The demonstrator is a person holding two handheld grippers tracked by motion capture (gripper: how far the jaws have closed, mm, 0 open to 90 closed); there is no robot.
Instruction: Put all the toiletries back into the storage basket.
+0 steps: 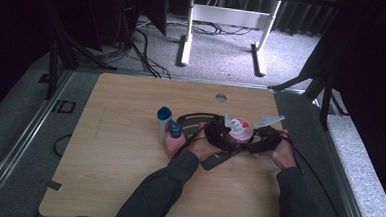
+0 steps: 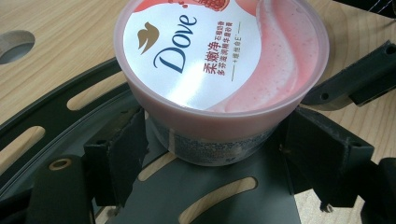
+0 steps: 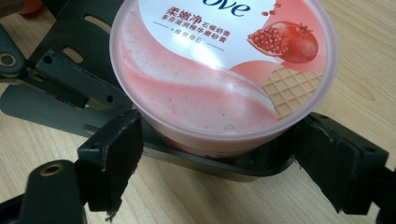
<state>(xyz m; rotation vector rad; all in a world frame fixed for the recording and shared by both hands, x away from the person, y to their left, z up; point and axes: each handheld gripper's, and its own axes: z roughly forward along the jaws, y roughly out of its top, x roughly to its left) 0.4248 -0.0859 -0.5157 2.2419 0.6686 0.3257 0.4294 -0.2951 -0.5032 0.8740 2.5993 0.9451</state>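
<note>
The left tongs (image 2: 210,154) gripped the pink tub (image 2: 219,60) below its lid, steadying it on the dark rack (image 2: 51,112) on the tabletop (image 1: 123,150), while the right tongs (image 3: 217,158) bracketed the lid's rim, apparently to open it.

Light wooden table (image 1: 118,149) with a round hole (image 1: 221,97) near its far edge, bearing a black slotted metal plate (image 1: 193,119), a blue-capped bottle (image 1: 164,121) and a pink jar (image 1: 173,141).

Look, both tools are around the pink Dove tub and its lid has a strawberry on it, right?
Not a strawberry. In the right gripper view the Dove tub's lid shows a pomegranate beside a waffle pattern. Both the left tool and right tool do sit around the tub.
</note>
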